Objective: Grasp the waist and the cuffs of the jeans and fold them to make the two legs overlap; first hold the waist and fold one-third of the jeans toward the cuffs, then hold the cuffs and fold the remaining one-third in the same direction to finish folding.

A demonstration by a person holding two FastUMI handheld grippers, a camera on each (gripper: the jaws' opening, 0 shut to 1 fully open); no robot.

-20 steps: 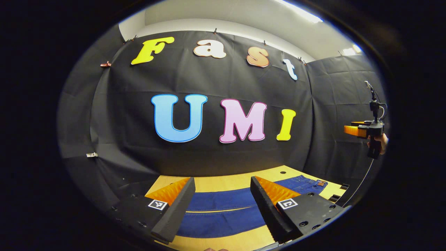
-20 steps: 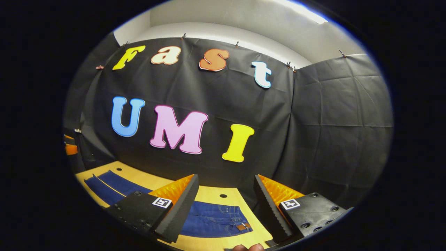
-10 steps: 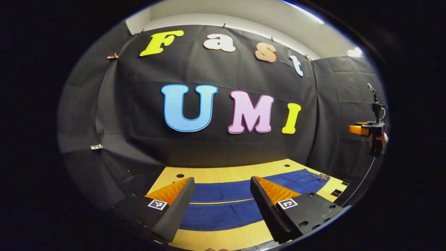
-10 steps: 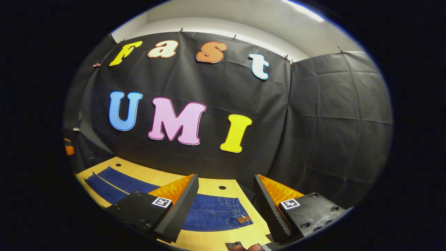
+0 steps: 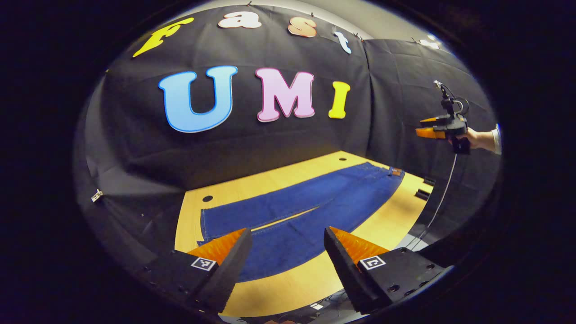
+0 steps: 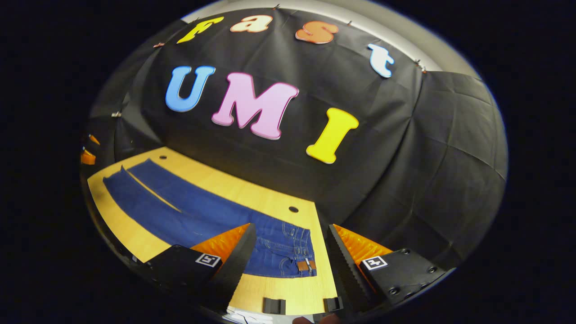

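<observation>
Both sets of jaws stand spread wide with nothing between them. From the left gripper view, the left gripper (image 5: pixel 284 234) hangs above the near edge of the wooden table (image 5: pixel 310 279), its two fingers at about 7 and 5 o'clock. Between and beyond them lie the blue jeans (image 5: pixel 306 211), spread flat and unfolded, the two legs side by side with a thin strip of table showing between them. The cuffs (image 5: pixel 203 225) lie at about 8 o'clock, toward the table's left end; the waist (image 5: pixel 390 173) lies toward 2 o'clock, near the right end. At 3 o'clock the right gripper (image 5: pixel 425 128) is held in the air by a hand (image 5: pixel 472 137) with a pale sleeve, well apart from the table, a cable hanging down from it.

From the right gripper view, the right gripper (image 6: pixel 290 231) hovers above the waist end of the jeans (image 6: pixel 202 211). The waist (image 6: pixel 306 252), with a brown patch (image 6: pixel 303 265), lies between the two fingers near 6 o'clock, not touched by either. The legs run off toward 9 o'clock, where the cuffs (image 6: pixel 112 180) end near the far left edge of the table (image 6: pixel 252 189). A round hole (image 6: pixel 293 209) sits in the tabletop just beyond the waist. Two dark clips (image 6: pixel 274 306) sit on the table's near edge.
</observation>
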